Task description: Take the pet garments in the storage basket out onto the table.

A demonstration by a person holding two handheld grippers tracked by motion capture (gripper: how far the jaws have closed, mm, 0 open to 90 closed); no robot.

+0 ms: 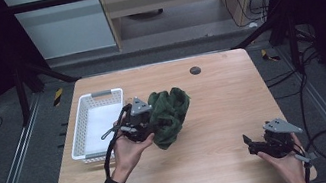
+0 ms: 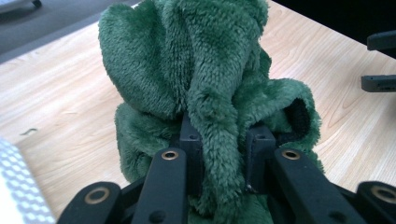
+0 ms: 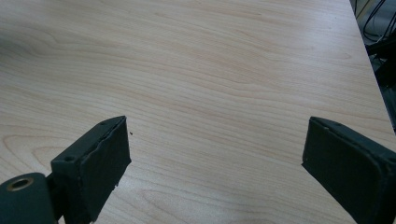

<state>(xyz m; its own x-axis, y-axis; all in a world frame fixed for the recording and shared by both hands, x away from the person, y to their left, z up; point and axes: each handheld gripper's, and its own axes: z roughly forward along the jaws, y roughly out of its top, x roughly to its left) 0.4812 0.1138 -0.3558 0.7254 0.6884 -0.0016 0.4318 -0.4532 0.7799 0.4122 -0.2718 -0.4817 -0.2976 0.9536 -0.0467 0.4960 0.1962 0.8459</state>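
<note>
The wooden table (image 1: 215, 112) carries a white basket (image 1: 87, 130) at its left. Just right of the basket, the bunched green cloth (image 1: 170, 113) is pinched in the left gripper (image 1: 149, 127). At the near right, the right gripper (image 1: 250, 143) gapes wide over bare wood.

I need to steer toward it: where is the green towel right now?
In the high view the green towel sits left of the table's centre, just right of the white basket, pinched in the left tongs.
</note>
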